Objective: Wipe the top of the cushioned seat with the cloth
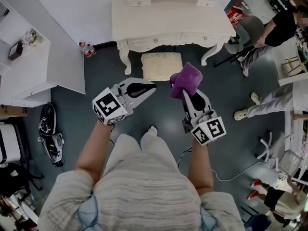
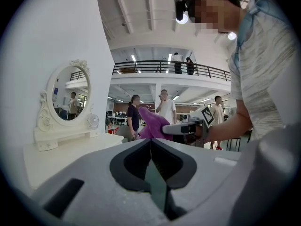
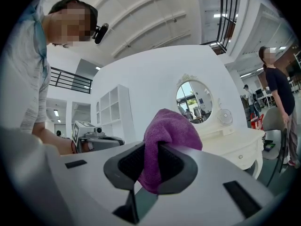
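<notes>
The cloth (image 1: pixel 186 78) is purple and fluffy, bunched into a soft lump that rises in a rounded hump above my right claw (image 1: pixel 185 95). In the right gripper view the cloth (image 3: pixel 169 131) is folded over and hangs down between the two dark pads, which pinch it firmly. My left claw (image 1: pixel 150 86) is pressed together with nothing in it; in its own view the pads of the left claw (image 2: pixel 150 142) meet in a thin seam. The cushioned seat (image 1: pixel 161 65) has a square, pale cream top with a quilted look. It stands on the dark floor, partly tucked under the white dressing table (image 1: pixel 168 18) at 12 o'clock from me. From the right claw the seat lies at about 11 o'clock, and from the left claw at about 1 o'clock. The cloth is at the seat's 4 o'clock, held in the air and not on the cushion. The table's drawers are shut, so I cannot tell what they hold. At 10 o'clock a white shelf unit (image 1: pixel 29 71) carries a small dark box (image 1: pixel 15 50) on top. The oval mirror (image 3: pixel 194 100) stands on the dressing table.
</notes>
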